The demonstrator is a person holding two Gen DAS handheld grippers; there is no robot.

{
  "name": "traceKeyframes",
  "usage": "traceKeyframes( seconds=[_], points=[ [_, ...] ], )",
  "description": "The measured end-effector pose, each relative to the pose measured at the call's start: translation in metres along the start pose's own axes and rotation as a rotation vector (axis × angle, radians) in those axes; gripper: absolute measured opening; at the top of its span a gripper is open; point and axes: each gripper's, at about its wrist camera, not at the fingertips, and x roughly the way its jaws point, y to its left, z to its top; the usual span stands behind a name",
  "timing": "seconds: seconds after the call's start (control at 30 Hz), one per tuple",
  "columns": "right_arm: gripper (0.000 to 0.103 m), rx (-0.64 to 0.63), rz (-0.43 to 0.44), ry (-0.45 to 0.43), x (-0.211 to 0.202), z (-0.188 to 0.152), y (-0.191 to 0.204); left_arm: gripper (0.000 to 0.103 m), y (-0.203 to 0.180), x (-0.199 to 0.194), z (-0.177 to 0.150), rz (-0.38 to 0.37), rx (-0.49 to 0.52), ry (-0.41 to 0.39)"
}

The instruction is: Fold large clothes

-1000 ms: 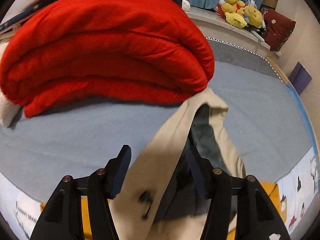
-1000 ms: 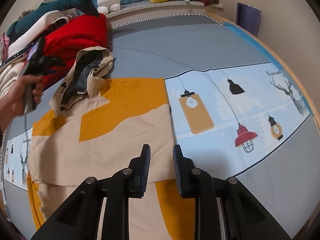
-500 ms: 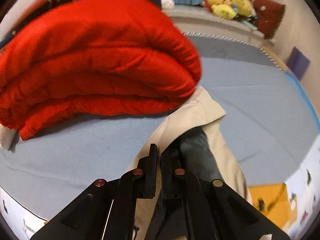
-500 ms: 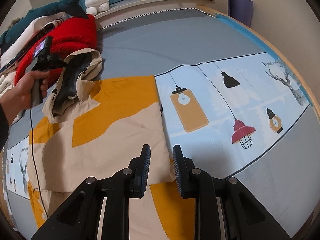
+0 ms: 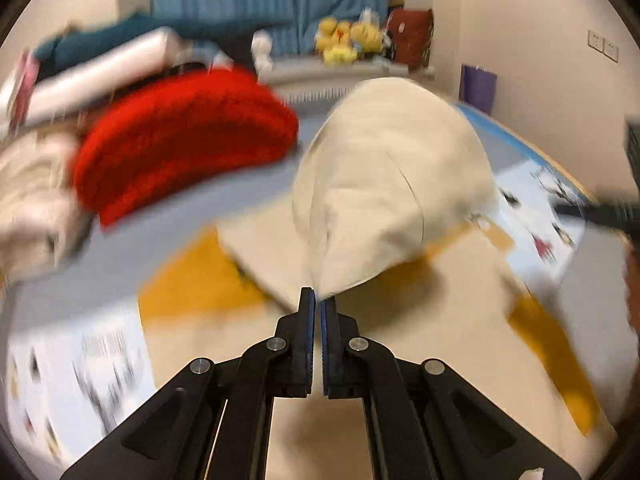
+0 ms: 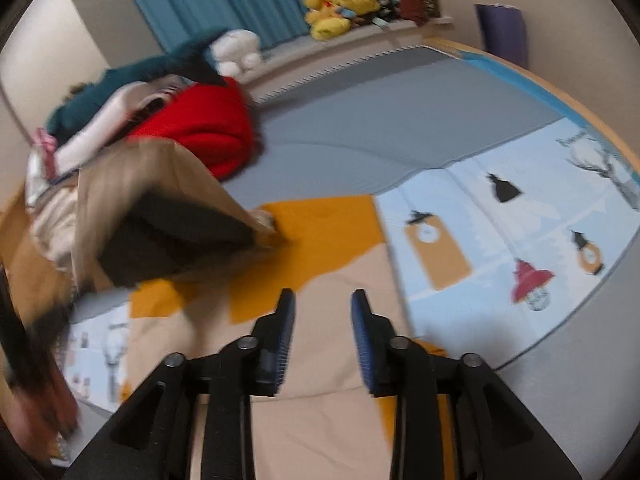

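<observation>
A large beige and orange jacket lies spread on the bed. My left gripper is shut on the edge of its beige hood and holds the hood lifted above the jacket body. In the right wrist view the raised hood shows its dark lining at the left. My right gripper is open and empty, low over the jacket's beige lower part. Both views are blurred by motion.
A folded red blanket and a pile of bedding lie at the back left. Plush toys sit on the far ledge. The sheet with lamp prints lies right of the jacket. A purple box stands by the wall.
My left gripper closed on the hood's edge and lifted it up and back over the jacket. My right gripper's jaws opened wider and it swung a little.
</observation>
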Motion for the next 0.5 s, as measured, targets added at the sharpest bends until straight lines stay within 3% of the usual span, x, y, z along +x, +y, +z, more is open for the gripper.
traceKeyframes(
  seconds=[0.03,0.07,0.13,0.23,0.3,0.5],
  points=[
    [0.044,0.002,0.034,0.0,-0.001,-0.002,0.005,0.011,-0.002,0.002,-0.02,0.006,-0.01,0.066],
    [0.047,0.004,0.054,0.002,-0.001,-0.004,0.009,0.013,-0.001,0.005,-0.039,0.026,-0.024,0.144],
    [0.048,0.009,0.09,0.017,0.001,-0.01,0.018,0.014,0.01,0.006,-0.064,0.058,-0.124,0.223],
    [0.049,0.017,0.125,0.076,0.016,-0.021,0.03,0.015,0.034,0.004,-0.078,0.033,-0.318,0.207],
    [0.049,0.026,0.138,0.124,0.029,-0.029,0.036,0.015,0.045,0.01,-0.078,0.026,-0.396,0.204],
    [0.049,0.044,0.189,0.249,0.076,-0.053,0.052,0.024,0.052,0.036,-0.069,-0.09,-0.537,0.201]
  ],
)
